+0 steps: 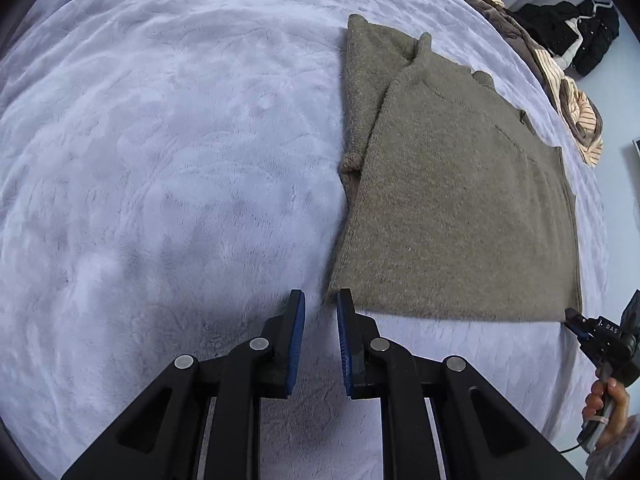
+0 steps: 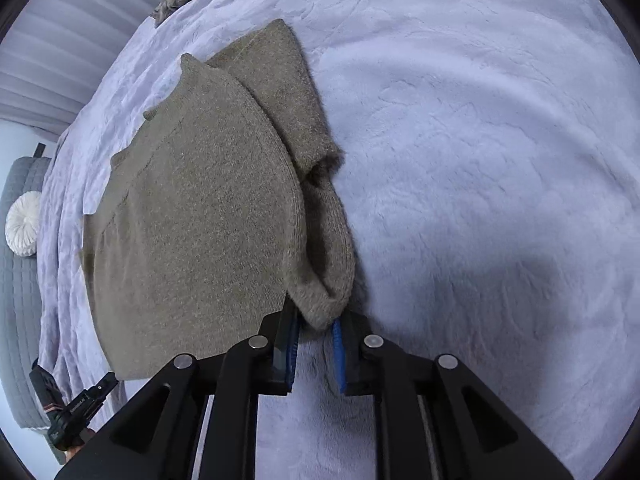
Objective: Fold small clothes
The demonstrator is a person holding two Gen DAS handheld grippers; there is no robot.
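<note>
- The olive-brown knit sweater (image 1: pixel 460 200) lies flat on the pale lilac plush bedspread (image 1: pixel 160 160), filling the right half of the left wrist view; one sleeve is folded in along its left edge.
- The left gripper (image 1: pixel 321 304) sits at bottom centre of its own view, its blue-padded jaws drawn narrow at the sweater's near left hem corner. Whether the pads pinch the cloth cannot be told (the corner is blurred there).
- In the right wrist view the right gripper (image 2: pixel 316 322) is clenched on a bunched corner of the sweater (image 2: pixel 192 220), knit fabric bulging out between its blue pads (image 2: pixel 338 356).
- A hand (image 1: pixel 608 412) grasps that gripper's handle at the lower right edge of the left wrist view.
- Striped and dark clothes (image 1: pixel 560 60) are heaped at upper right, off the sweater.
- A round white cushion (image 2: pixel 23 224) rests at the left edge of the right wrist view.
</note>
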